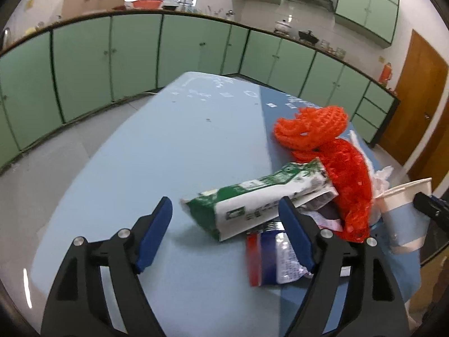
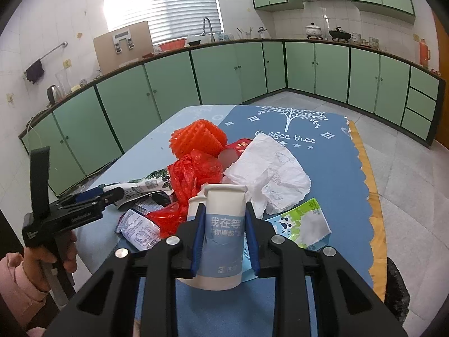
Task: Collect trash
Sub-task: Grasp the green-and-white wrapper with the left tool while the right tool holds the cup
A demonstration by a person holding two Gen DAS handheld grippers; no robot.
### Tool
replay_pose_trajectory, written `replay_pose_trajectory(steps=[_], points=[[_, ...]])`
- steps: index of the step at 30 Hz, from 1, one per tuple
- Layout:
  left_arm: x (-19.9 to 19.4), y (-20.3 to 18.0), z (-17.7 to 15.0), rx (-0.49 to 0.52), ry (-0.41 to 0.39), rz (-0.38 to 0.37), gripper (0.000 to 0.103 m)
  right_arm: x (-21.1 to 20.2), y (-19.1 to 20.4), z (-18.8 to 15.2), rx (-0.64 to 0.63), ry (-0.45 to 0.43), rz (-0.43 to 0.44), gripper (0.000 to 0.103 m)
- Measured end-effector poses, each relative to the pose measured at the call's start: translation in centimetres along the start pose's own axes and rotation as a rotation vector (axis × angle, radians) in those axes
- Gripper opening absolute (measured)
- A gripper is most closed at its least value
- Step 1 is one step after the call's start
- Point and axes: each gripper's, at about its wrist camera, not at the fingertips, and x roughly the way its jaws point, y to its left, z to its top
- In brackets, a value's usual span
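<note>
Op: Right now my R gripper [image 2: 224,236] has both blue pads clamped on the paper cup [image 2: 223,233], one per side; cup upright, white rim above the fingertips, blue band w/ printed characters between them.

Obs: And the L?

Op: L gripper [image 1: 224,233] has its fingers spread wide, nothing between them. It sits low over the table [image 1: 157,146]; right pad overlaps the green-white wrapper [image 1: 252,199] in view, contact — can't tell.

Obs: Where's the trash?

Op: One heap on the blue mat [image 2: 331,154], mid-table. Orange foam net [image 2: 199,137] at the far end, crumpled red plastic bag [image 2: 193,174] just nearer, touching it. White crumpled paper [image 2: 269,171] beside the bag on the R. Blue-red snack packet [image 1: 269,258] flat under the green-white wrapper's near end. Small green-white carton piece [image 2: 303,224] lies just R of the cup, on the mat.

Obs: Cup on the mat?

Op: Base hidden by gripper body, can't tell.
</note>
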Motion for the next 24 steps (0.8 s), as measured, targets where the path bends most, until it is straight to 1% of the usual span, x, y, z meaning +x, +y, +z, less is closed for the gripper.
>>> replay_pose_trajectory(steps=[2,7,12,13,15,17,19,21,24], points=[[0.0,-0.4,0.0,-0.003,0.002,-0.044,0.076,0.1,0.0,0.0,0.001,0.001,-0.003,0.028],[-0.3,-2.2,-0.4,0.023,0.007,-0.097,0.075,-0.1,0.2,0.0,-0.005,-0.002,-0.009,0.028],[-1.9,-4.1,-1.0,0.055,0.002,-0.191,0.075,-0.4,0.0,0.0,0.005,-0.01,-0.018,0.028],[-2.2,-4.4,-1.1,0.075,-0.005,-0.191,0.076,-0.4,0.0,0.0,0.007,-0.01,-0.018,0.028],[-2.2,-4.6,-1.0,0.102,-0.018,-0.145,0.076,-0.6,0.0,0.0,0.01,-0.013,-0.019,0.028],[-1.5,-4.0,-0.8,0.11,-0.02,-0.094,0.077,-0.6,0.0,-0.1,0.009,-0.014,-0.02,0.028],[-0.7,-3.3,-0.3,0.101,-0.021,-0.072,0.077,-0.7,0.1,-0.1,0.009,-0.014,-0.021,0.028],[0.4,-2.9,0.1,0.093,-0.007,-0.078,0.077,-0.7,0.1,-0.1,0.01,-0.016,-0.023,0.028],[1.3,-3.2,0.2,0.11,0.005,-0.101,0.077,-0.7,-0.1,0.0,0.012,-0.016,-0.027,0.028]])
